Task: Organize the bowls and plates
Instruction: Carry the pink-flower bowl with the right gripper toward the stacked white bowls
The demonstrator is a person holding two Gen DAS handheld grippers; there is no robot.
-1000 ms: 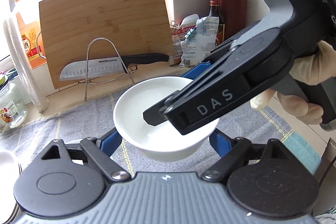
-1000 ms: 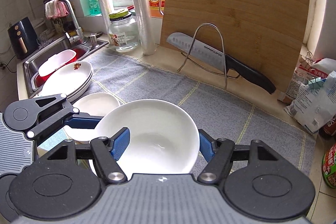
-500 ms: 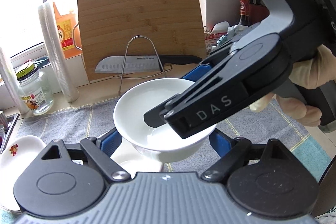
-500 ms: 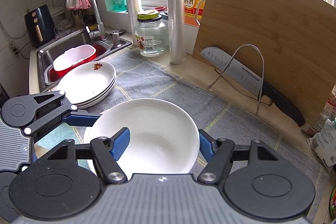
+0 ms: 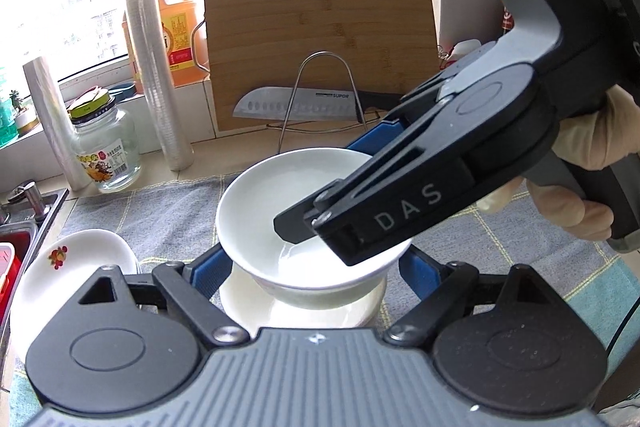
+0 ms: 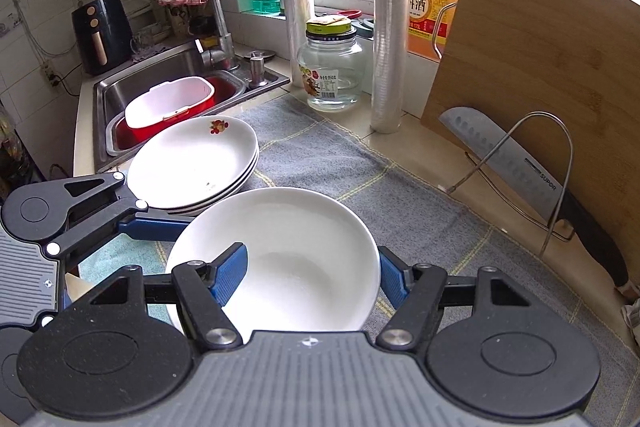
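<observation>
Grey woven cloth (image 6: pixel 320 155) with yellow grid lines covers the counter before a bamboo board (image 6: pixel 552 67). Both grippers grasp one glossy white bowl (image 6: pixel 288 259): the left gripper (image 5: pixel 316 267) outside its walls, the right gripper (image 6: pixel 312 275) clenched across its rim. Stacked plates (image 6: pixel 192 163) sit far-left.

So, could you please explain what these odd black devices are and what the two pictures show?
There is no robot here: a person holds a two-finger gripper in each hand, each with a fisheye camera looking along its fingers. One picture is from the left gripper, the other from the right gripper. The gloved hand holding the right one shows in the left view. Both hold a white bowl: the right pinches its wall, one finger inside, and the left appears to clasp its sides. Below lie a grey cloth, a stack of plates by the sink, and another white dish.
</observation>
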